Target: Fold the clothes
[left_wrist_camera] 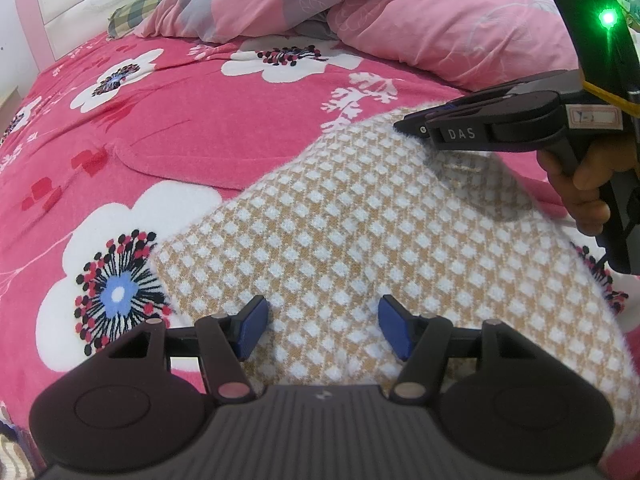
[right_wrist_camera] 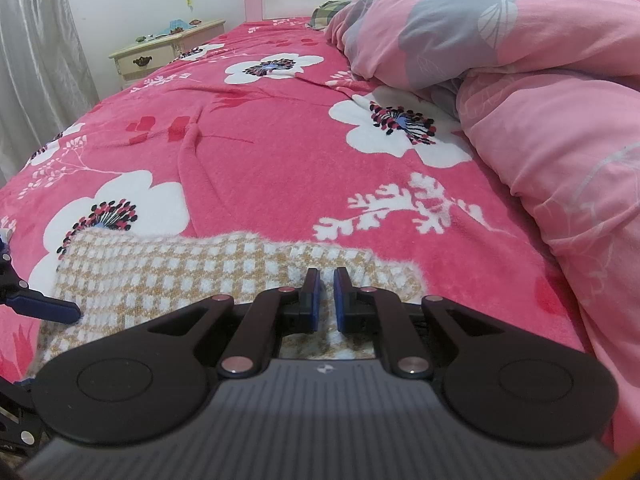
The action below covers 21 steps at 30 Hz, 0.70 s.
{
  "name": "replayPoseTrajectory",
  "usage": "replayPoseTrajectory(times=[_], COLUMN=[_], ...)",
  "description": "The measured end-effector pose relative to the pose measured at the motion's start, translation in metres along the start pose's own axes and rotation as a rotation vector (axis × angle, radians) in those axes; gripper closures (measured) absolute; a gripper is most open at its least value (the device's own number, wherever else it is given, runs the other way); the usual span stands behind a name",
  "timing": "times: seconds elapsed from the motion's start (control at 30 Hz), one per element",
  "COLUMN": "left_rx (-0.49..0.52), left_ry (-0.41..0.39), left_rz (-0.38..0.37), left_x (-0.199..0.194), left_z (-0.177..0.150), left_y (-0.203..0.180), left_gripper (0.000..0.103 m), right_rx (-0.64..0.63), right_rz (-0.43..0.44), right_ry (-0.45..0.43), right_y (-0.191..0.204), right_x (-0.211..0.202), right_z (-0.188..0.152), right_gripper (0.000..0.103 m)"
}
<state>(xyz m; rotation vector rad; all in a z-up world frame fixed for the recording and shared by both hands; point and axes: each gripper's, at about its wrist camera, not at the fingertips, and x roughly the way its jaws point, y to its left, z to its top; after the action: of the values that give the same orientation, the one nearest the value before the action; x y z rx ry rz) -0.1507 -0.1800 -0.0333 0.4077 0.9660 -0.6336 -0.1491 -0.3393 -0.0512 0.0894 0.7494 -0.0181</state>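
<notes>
A tan-and-white checked knitted garment (left_wrist_camera: 360, 232) lies flat on the pink flowered bed cover (left_wrist_camera: 192, 128). My left gripper (left_wrist_camera: 324, 326) hovers over the garment's near part, open, with nothing between its blue pads. My right gripper (left_wrist_camera: 406, 126), held by a hand (left_wrist_camera: 576, 184), reaches in from the right to the garment's far edge. In the right wrist view my right gripper (right_wrist_camera: 327, 300) has its pads almost together, with a thin strip of the garment (right_wrist_camera: 180, 276) pinched between them. One blue finger (right_wrist_camera: 48, 307) of the left gripper shows at that view's left edge.
A bunched pink and grey duvet (right_wrist_camera: 540, 92) is piled along the right side of the bed. A white and pink headboard (left_wrist_camera: 80, 4) stands at the far end, and a cream nightstand (right_wrist_camera: 160, 54) beside the bed. A grey curtain (right_wrist_camera: 36, 52) hangs at the left.
</notes>
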Motion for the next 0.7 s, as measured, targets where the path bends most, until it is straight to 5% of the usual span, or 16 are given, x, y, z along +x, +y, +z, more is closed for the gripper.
replayPoseTrajectory(times=[0.17,0.3,0.53,0.7], left_rx=[-0.097,-0.308,-0.676,-0.756], left_ry=[-0.093,-0.120,-0.059,-0.112], left_rz=[-0.116,-0.228,-0.505,-0.576], left_x=[-0.018,-0.025,0.027,0.051], left_z=[-0.021,-0.055,-0.088,-0.088], left_y=[0.033,0.083,0.131,0.146], left_gripper=[0.038,0.032,0.030,0.029], right_rx=[0.083,0.298,0.804,0.902], right_rz=[0.092,0.152,0.390,0.521], right_ry=[-0.049,-0.141,0.045,0.054], right_y=[-0.018,-0.059,-0.123,-0.122], right_x=[-0.022,-0.060,-0.016,0.021], right_z=[0.003,-0.009,-0.053,-0.054], right_gripper=[0.091,0.058,0.035,0.021])
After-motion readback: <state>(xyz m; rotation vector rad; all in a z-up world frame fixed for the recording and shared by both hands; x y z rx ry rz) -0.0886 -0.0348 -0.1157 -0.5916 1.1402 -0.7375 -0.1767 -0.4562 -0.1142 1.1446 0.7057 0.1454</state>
